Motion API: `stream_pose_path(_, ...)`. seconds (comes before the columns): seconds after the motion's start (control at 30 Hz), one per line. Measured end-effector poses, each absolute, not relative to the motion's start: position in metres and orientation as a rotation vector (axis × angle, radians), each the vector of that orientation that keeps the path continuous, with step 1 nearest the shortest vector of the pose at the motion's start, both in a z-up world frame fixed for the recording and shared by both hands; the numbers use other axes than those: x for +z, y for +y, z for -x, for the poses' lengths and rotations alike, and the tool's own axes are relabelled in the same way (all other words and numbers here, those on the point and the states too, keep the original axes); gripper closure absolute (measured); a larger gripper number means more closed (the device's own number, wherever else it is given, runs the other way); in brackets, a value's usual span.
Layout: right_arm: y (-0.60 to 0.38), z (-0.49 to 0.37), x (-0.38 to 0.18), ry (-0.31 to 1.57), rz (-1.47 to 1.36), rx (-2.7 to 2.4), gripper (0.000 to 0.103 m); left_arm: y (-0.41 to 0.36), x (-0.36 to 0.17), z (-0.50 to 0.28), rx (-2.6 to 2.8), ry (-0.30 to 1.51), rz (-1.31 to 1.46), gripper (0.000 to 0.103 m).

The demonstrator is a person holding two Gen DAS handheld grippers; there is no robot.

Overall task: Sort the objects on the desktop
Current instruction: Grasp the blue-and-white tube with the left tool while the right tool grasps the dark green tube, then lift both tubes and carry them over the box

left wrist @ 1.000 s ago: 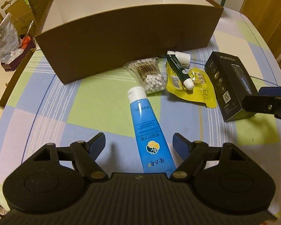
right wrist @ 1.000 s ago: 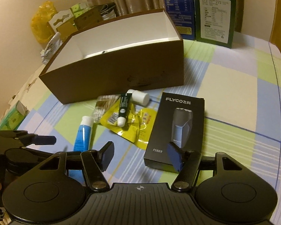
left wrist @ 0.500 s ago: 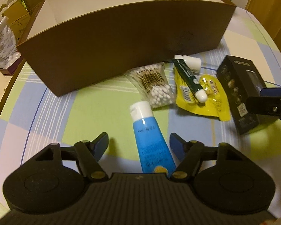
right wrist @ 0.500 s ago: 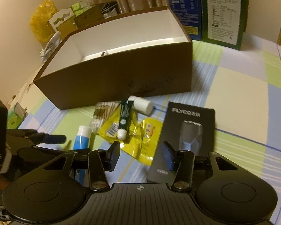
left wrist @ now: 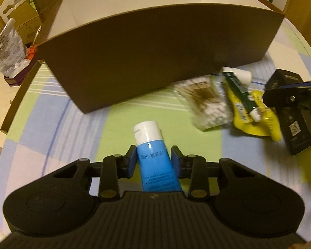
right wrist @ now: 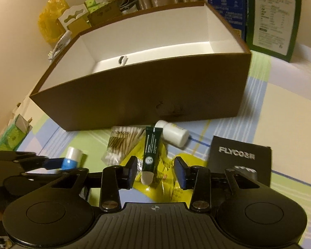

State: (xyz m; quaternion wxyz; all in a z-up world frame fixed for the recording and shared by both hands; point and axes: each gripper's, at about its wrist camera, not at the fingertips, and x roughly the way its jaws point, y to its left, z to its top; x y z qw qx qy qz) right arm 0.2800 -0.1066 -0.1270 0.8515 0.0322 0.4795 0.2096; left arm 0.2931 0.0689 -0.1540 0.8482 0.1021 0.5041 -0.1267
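Tube (left wrist: 155, 161) tail hides under closing left hand-held gripper (left wrist: 153, 161).

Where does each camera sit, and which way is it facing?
Left wrist: on the left hand-held gripper, angled down at the blue tube its closing jaws flank; the right hand-held gripper intrudes.
Right wrist: on the right hand-held gripper, closing over the green tube and yellow pouch.
Shared: brown box, cotton swabs.

Blue tube (left wrist: 155, 164) with white cap; brown box (left wrist: 155, 51), white inside; yellow pouch (left wrist: 257, 120); green, blue, cream checked tablecloth (left wrist: 76, 124).
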Motion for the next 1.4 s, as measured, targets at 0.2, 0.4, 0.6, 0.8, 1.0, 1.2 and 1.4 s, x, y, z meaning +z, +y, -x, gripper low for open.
stream_pose_path(0.2, -0.095, -0.292, -0.138, 1.025, -0.050, 0.451, 0.071, 0.091, -0.153, -0.298, -0.253, 1.070, -0.192, 0.072)
stream_pose_path(0.4, -0.088, -0.299, -0.146, 1.028, -0.040, 0.433, 0.079, 0.097, -0.152, -0.302, -0.262, 1.069, -0.191, 0.072)
stream_pose_path(0.6, -0.092, -0.291, -0.144, 1.002, -0.048, 0.425, 0.089, 0.096, -0.152, -0.305, -0.270, 1.062, -0.193, 0.074)
stream_pose_path(0.8, -0.107, -0.279, -0.129, 0.980, -0.109, 0.414, 0.089, 0.097, -0.151, -0.302, -0.272, 1.059, -0.189, 0.076)
stream_pose_path(1.0, -0.119, -0.265, -0.116, 0.966, -0.143, 0.400, 0.089, 0.101, -0.143, -0.291, -0.298, 1.050, -0.190, 0.077)
stream_pose_path(1.2, -0.124, -0.254, -0.103, 0.946, -0.148, 0.404, 0.089, 0.107, -0.114, -0.276, -0.331, 0.990, -0.172, 0.077)
stream_pose_path(1.4, -0.124, -0.249, -0.099, 0.934, -0.137, 0.407, 0.089, 0.109, -0.087, -0.269, -0.351, 0.927, -0.165, 0.078)
